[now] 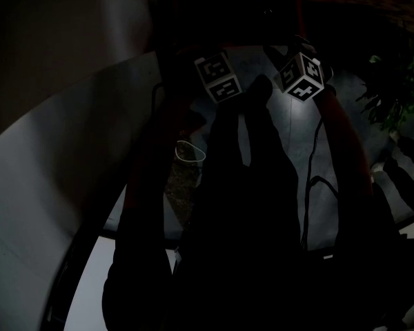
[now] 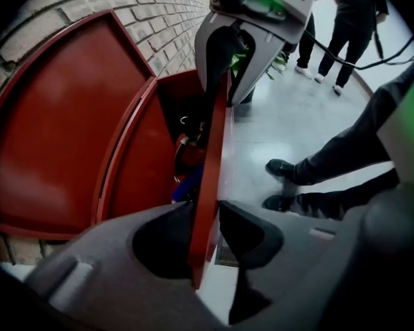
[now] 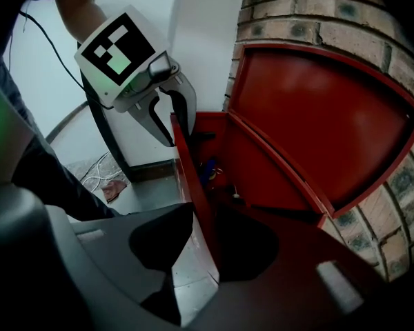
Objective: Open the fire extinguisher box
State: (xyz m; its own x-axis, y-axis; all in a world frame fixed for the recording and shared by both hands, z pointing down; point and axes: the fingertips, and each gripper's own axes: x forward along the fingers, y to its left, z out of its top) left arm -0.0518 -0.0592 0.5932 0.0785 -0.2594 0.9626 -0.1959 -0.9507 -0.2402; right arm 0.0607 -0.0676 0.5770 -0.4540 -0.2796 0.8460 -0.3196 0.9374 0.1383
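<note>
The red fire extinguisher box is set against a brick wall [image 2: 124, 5], its lid [image 2: 55, 136] swung up and back. Its red front door [image 2: 208, 178] stands ajar, edge-on to both gripper views. My left gripper [image 2: 207, 209] straddles that door's edge, pads close on either side and not clamped. Higher on the same door, my right gripper [image 2: 229, 67] is shut on the edge [image 3: 201, 212]. A red extinguisher [image 2: 188, 154] and something blue [image 3: 208, 167] show inside. The head view is nearly black; only the two marker cubes [image 1: 219, 76] [image 1: 302, 74] stand out.
A person's legs and dark shoes [image 2: 290, 171] are on the grey floor just right of the door, and two more people stand further off [image 2: 331, 40]. Cables [image 3: 96, 178] lie on the floor by a white wall [image 3: 193, 19]. A plant [image 1: 393, 95] grows at the right.
</note>
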